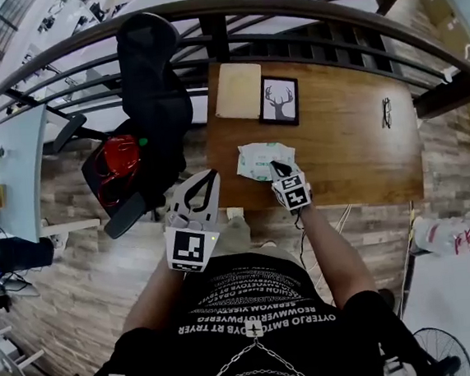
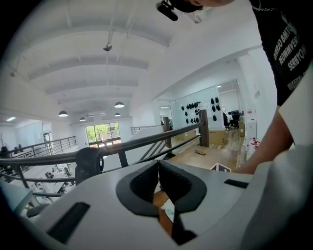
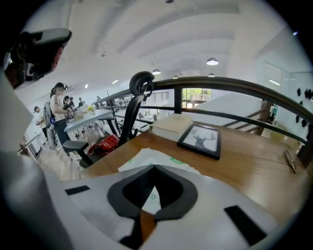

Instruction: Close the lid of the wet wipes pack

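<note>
The wet wipes pack (image 1: 263, 159), white with green print, lies flat on the wooden table (image 1: 348, 156) near its front left corner. I cannot make out its lid. My right gripper (image 1: 277, 166) hovers over the pack's near right edge, jaws shut with nothing between them. In the right gripper view the tips (image 3: 154, 167) meet and the pack (image 3: 146, 157) shows just beyond and below them. My left gripper (image 1: 211, 175) hangs off the table's left front corner, shut and empty. In the left gripper view its tips (image 2: 157, 164) touch, and a bit of the pack (image 2: 169, 213) shows under them.
A framed deer picture (image 1: 279, 100) and a pale book (image 1: 238, 90) lie at the table's far left. Glasses (image 1: 386, 112) rest at the right. A black office chair (image 1: 153, 92) with a red bag (image 1: 120, 157) stands left of the table. A railing (image 1: 284, 9) runs behind.
</note>
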Available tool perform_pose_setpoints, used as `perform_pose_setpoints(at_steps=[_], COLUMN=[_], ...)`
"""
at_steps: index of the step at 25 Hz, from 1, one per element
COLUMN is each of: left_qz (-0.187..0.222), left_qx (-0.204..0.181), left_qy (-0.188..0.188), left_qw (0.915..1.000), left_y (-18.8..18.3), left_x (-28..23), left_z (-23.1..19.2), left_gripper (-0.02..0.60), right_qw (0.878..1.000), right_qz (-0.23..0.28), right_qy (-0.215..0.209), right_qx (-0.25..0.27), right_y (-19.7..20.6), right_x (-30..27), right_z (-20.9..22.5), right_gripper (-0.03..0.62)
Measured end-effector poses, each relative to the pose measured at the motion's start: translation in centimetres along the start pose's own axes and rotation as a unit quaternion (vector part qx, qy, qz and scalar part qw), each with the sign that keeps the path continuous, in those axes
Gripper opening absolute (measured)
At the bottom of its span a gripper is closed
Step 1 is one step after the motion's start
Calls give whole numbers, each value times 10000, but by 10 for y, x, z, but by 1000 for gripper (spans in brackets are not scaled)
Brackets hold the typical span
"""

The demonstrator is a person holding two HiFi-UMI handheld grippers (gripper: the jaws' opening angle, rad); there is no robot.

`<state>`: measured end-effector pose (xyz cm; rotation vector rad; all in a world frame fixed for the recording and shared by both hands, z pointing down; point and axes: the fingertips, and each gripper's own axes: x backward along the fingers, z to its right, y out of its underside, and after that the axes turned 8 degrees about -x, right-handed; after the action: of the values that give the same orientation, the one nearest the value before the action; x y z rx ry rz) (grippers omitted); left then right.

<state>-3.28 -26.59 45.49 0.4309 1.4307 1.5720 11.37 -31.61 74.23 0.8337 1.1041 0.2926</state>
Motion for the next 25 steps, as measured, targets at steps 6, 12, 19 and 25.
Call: perform_pose_setpoints(at_steps=[6,12,19,25], left_qz=[270,661,969,1129], left_qx=[82,310,323,193], left_qy=[-24,-218,-442,-675], left_qw=[9996,9971,9938,9911], left_y=[-15,-36,-60,-76], left_x=[14,32,60,90], left_z=[8,8,6,11], left_gripper=[28,28,28,28], right_qw=[9847,9700,9516,9381], right_qz=[1641,2402,3012,3372], right_qy=[-25,318,613,794], right_qx=[-589,-183,-69,-43], right_y=[-62,-97,-118,-128], right_x=[86,176,274,346], right_z=[0,-6,-8,-12], right_gripper=[14,14,14,14])
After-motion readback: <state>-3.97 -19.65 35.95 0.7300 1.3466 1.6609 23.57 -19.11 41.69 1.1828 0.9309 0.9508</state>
